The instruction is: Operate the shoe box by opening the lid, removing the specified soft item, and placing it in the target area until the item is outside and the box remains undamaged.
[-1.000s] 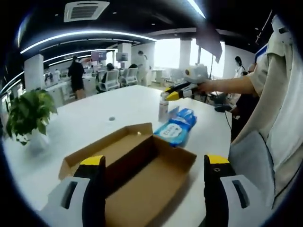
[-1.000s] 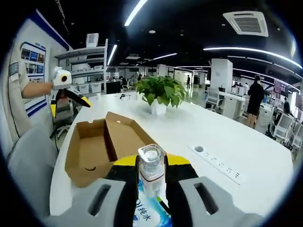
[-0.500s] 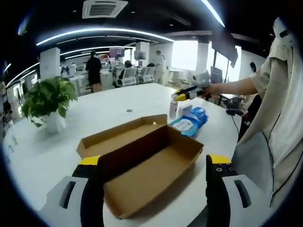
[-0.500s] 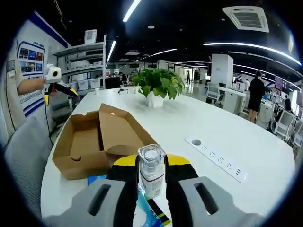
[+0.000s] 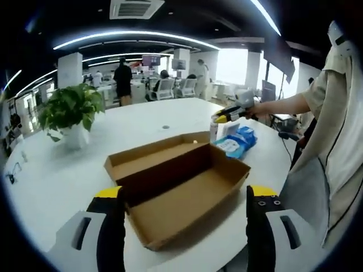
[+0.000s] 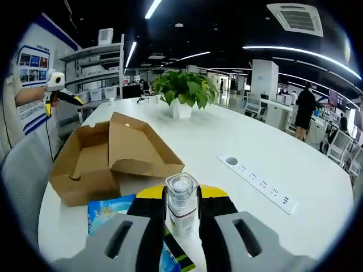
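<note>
An open brown cardboard shoe box [image 5: 181, 192] lies on the white table [image 5: 51, 181], its lid folded back on the far side; its inside looks bare. My left gripper [image 5: 185, 195] is open, jaws wide apart above the box's near end. Past the box lies a blue soft wipes pack [image 5: 237, 141]. Beside it my right gripper [image 5: 227, 116] is shut on a small clear bottle [image 5: 214, 130]. In the right gripper view the bottle [image 6: 181, 207] stands between the shut jaws of my right gripper [image 6: 181, 195]. The wipes pack [image 6: 108, 212] and the box [image 6: 113, 158] lie to its left, and the left gripper [image 6: 57, 93] is far left.
A potted green plant [image 5: 71, 113] stands on the far left of the table, also seen as the plant [image 6: 184, 90]. A power strip [image 6: 258, 184] is set in the table to the right. The person's sleeve and body [image 5: 334, 141] stand at the table's right edge. People and chairs are far behind.
Both views have shifted with the hands. The left view has backed off and shows more of the box. In the right view the wipes pack now shows left of the held bottle.
</note>
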Action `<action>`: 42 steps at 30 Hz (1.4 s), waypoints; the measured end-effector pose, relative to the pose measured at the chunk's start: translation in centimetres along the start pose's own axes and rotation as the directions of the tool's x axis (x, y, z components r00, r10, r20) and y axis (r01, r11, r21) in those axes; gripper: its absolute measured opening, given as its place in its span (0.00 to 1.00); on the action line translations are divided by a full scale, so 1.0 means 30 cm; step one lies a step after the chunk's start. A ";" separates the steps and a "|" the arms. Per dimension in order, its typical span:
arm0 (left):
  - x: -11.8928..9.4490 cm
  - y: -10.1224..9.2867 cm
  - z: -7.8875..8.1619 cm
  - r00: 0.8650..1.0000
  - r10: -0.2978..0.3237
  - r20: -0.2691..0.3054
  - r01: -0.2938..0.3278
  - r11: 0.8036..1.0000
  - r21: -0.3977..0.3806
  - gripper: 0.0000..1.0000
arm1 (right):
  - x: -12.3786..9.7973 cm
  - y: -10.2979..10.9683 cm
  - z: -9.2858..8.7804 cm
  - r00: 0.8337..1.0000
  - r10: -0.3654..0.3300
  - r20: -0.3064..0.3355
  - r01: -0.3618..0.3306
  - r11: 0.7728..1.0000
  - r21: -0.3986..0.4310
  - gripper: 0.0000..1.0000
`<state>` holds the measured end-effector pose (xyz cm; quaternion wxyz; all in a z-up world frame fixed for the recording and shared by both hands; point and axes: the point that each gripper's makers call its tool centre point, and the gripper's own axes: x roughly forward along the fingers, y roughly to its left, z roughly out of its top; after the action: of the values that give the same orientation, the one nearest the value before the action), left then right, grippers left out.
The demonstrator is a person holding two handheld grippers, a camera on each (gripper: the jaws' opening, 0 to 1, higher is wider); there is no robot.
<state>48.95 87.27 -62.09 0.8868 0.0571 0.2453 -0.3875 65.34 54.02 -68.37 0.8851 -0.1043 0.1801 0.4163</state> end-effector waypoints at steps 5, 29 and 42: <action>0.000 0.005 -0.007 1.000 0.009 -0.004 -0.009 1.000 -0.009 0.89 | 0.004 -0.008 -0.018 1.000 0.000 -0.014 0.000 1.000 -0.013 0.18; 0.002 0.014 -0.048 0.999 0.031 -0.033 -0.032 0.999 -0.012 0.82 | -0.048 -0.006 -0.045 0.998 -0.007 -0.063 0.006 1.000 -0.013 0.17; -0.012 0.031 -0.075 0.997 0.059 -0.044 -0.060 0.998 -0.022 0.76 | -0.053 -0.008 -0.047 0.996 -0.024 -0.082 0.022 1.000 -0.020 0.16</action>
<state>48.54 88.79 -63.95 0.8929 0.0626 0.2671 -0.3570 64.27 52.28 -69.02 0.8807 -0.1318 0.2112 0.4030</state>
